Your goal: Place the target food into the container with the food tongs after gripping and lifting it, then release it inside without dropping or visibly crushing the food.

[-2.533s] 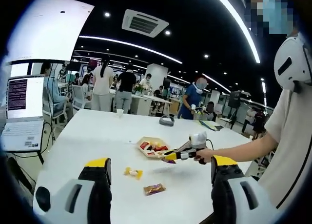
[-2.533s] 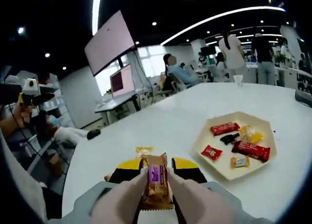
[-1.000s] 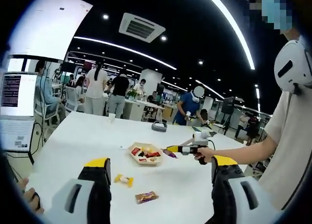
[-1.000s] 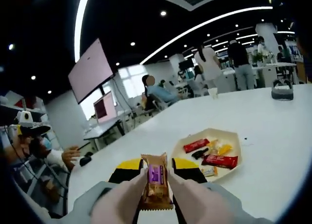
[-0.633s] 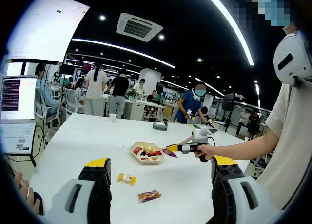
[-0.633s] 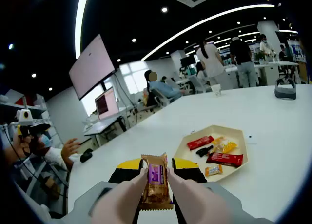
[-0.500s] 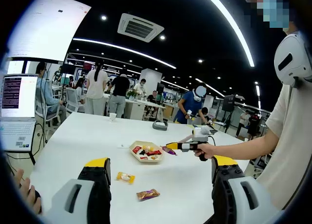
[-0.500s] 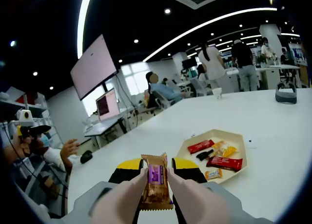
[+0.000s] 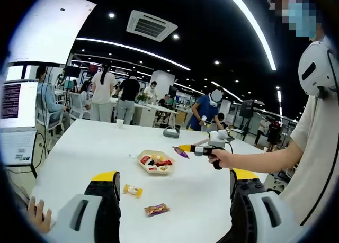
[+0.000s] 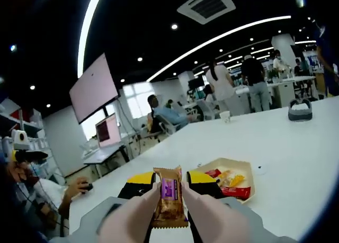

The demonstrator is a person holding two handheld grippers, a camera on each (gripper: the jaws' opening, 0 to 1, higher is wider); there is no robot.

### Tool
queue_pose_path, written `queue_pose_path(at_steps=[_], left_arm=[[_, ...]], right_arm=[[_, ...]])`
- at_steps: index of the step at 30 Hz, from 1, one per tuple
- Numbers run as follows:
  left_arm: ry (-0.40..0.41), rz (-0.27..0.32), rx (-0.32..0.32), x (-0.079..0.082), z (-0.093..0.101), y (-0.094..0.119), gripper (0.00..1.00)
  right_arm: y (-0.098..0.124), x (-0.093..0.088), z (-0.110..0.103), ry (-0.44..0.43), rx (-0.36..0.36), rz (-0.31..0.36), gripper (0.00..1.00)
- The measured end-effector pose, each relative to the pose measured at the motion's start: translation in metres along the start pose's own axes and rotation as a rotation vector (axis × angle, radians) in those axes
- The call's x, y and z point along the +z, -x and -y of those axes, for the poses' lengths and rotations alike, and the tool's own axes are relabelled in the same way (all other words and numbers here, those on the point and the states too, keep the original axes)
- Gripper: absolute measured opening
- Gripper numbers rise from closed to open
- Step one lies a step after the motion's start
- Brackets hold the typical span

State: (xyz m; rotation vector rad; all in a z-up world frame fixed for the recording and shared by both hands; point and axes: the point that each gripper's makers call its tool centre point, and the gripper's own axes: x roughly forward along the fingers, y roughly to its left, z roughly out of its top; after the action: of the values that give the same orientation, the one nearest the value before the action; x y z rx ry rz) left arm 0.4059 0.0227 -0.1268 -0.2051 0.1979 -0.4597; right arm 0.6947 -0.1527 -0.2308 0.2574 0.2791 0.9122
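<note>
My right gripper is shut on a tan snack packet with a purple label, pinched upright between its pale tong fingers. A cream hexagonal tray with several wrapped snacks sits on the white table beyond and to the right. In the left gripper view a hand holds the right gripper in the air with the packet at its tip, just right of the tray. My left gripper stands wide open over the table with nothing between its jaws.
Two loose snacks lie on the table: a yellow one and a brown one. A paper cup and a grey headset stand farther back. A person's hand rests at the near left table edge. People stand behind.
The right gripper has risen with the packet still held and now sits higher above the table, by the tray's right side. The left gripper stays open.
</note>
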Motion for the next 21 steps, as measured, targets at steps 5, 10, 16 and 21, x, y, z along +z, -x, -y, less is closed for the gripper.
queue_pose_path(at_steps=[5,10,16,21], left_arm=[[0.015,0.002,-0.058,0.004,0.003,-0.021,0.92],[-0.037,-0.081,-0.078,-0.013,0.009,-0.034,0.83],[-0.004,-0.088,-0.076,-0.024,0.013,-0.023,0.82],[0.009,-0.057,-0.012,-0.021,0.005,0.009,0.84]], right_arm=[[0.007,0.010,-0.002,-0.014,-0.018,0.030,0.22],[0.009,0.026,-0.003,0.025,-0.034,0.059,0.22],[-0.010,0.028,-0.016,0.140,-0.024,0.022,0.22],[-0.037,0.027,-0.043,0.268,0.019,-0.037,0.22]])
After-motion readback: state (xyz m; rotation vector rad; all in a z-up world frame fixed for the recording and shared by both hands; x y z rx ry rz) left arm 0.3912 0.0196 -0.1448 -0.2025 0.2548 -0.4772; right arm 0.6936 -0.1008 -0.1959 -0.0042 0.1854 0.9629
